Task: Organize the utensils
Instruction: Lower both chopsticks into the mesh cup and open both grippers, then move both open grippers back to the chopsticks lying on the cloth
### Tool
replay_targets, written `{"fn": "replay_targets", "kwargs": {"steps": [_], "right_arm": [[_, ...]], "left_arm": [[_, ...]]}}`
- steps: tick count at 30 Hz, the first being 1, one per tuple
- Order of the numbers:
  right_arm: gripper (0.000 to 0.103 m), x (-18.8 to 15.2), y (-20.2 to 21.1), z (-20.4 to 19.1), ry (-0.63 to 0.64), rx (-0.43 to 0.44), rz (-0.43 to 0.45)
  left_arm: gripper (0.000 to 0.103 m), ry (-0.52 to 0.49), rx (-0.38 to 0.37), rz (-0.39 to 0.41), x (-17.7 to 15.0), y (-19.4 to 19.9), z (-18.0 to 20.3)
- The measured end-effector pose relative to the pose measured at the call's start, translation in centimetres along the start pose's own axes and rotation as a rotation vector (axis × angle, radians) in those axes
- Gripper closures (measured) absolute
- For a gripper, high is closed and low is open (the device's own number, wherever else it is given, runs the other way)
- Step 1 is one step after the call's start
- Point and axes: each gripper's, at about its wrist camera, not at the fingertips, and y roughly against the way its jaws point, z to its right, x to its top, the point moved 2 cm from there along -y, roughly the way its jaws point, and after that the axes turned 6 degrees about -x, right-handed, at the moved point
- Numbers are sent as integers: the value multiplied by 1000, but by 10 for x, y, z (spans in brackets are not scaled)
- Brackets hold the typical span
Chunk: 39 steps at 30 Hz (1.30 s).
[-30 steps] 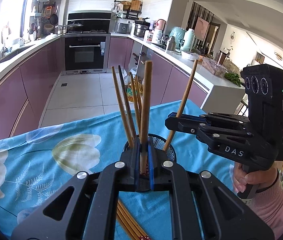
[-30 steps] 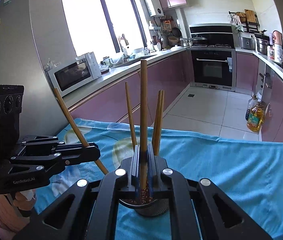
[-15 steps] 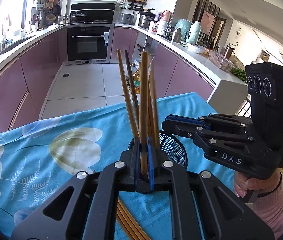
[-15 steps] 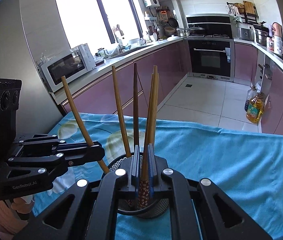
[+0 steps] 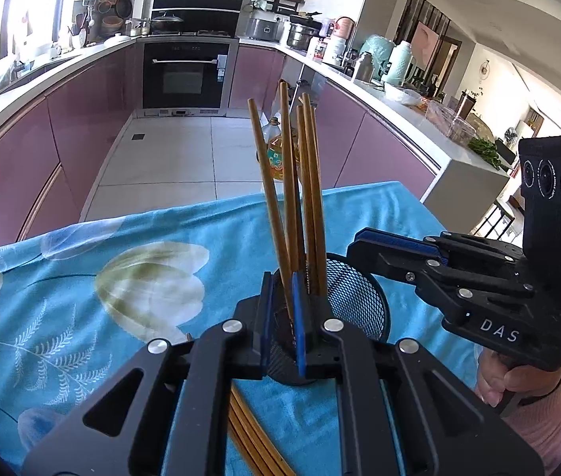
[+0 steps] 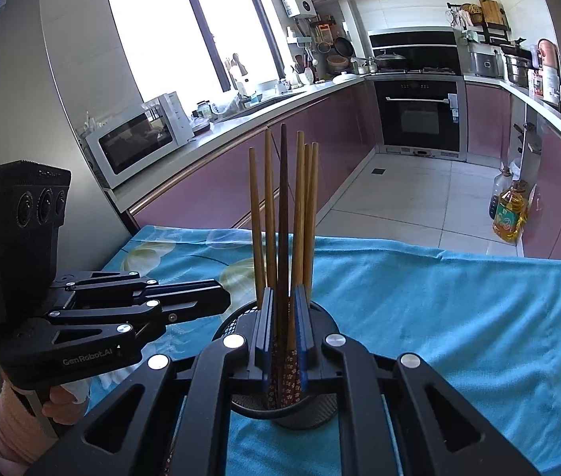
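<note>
- Left claw (image 5: 280,297): jaws narrow, shut. In its own view one chopstick of the bundle (image 5: 312,198) is seen through the gap. In the right view its tips sit just left of the cup (image 6: 240,317), and no stick is seen clamped in them.
- Right claw (image 6: 282,301): jaws narrow and opening. Two sticks, one dark and one with a patterned end, show in the gap, but no pad is seen pressing on them. In the left view its tips are placed over the cup's right rim, just beside the bundle and apart from it.
- Bundle: six or so chopsticks are stood near upright in the mesh cup, thick ends down, leaning slightly apart.
- Cup: it is set on the blue flowered cloth (image 5: 121,238), between the two claws.
- Loose chopsticks (image 5: 252,436): several are laid flat on the cloth beneath the left claw, not yet collected.
- Step judged: the end of a drop-off, with sticks delivered into the cup and the grip being let go.
- Next move, judged: both claws are to be drawn back and upward, clear of the upright sticks, so that the light cup is not tipped. The loose sticks are then to be approached low, pinched singly near one end, and stood in the cup.
</note>
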Motion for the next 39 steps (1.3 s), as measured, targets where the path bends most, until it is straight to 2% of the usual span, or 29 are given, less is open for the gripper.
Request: {"fn": "replay_targets", "kwargs": {"steps": [2,5,7,9,12,16,20,26,33,39], "right_arm": [[88,-3,4,-2,4,6,7],[78,-7,12,-7,13,23,21],[64,-12,21,-12,25,31,41],[62,-16,29,-19,48,39,53],[53,-29,37,-31,76,74,56],[49,-54,30,-51,115,91,9],[49,-86,7,-65,130,97,-86],[49,-117,-20,-71,114,68,-183],[49,-128,-24,-76,141,0,-195],[49,-132,-27,-80,149,-10,-210]], "left_arm": [[92,-4,12,16,-4,6,0],[83,-13,38,58,-10,20,1],[72,-20,55,86,-14,32,2],[68,-27,73,113,-21,45,3],[54,-35,104,144,-35,61,3],[40,-33,157,166,-57,76,-2],[29,-8,185,135,-84,78,-10],[26,4,224,68,-121,66,-21],[26,45,225,13,-147,55,-35],[26,56,239,-15,-158,50,-43]]}}
